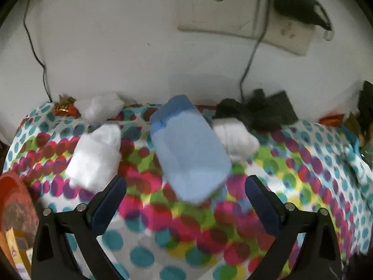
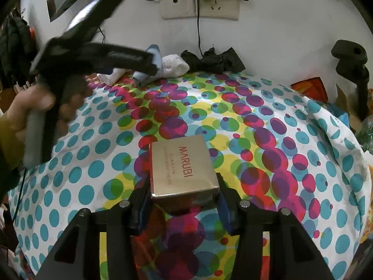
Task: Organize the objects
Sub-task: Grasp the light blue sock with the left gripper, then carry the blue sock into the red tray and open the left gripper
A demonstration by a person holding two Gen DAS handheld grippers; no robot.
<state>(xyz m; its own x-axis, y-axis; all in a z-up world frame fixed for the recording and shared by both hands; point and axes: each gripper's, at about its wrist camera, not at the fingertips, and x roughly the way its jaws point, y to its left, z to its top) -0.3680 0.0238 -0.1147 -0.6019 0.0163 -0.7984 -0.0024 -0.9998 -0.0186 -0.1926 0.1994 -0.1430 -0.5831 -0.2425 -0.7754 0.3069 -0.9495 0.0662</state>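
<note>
In the left wrist view a rolled light blue sock (image 1: 188, 149) lies on the dotted cloth (image 1: 291, 175) just ahead of my open left gripper (image 1: 185, 193), apart from both fingers. White sock bundles sit at its left (image 1: 95, 156) and right (image 1: 235, 140). In the right wrist view my right gripper (image 2: 183, 200) is shut on a gold MARUBI box (image 2: 183, 168), held just above the cloth (image 2: 291, 140). The left gripper's body (image 2: 93, 53) shows at upper left, by the blue sock (image 2: 155, 56).
Black socks (image 1: 258, 114) lie against the wall at the back. Another white bundle (image 1: 102, 109) and an orange wrapper (image 1: 64, 110) sit at the back left. A red container (image 1: 14, 198) stands at left. Cables hang from wall sockets (image 2: 200, 7). A black stand (image 2: 354, 65) is at right.
</note>
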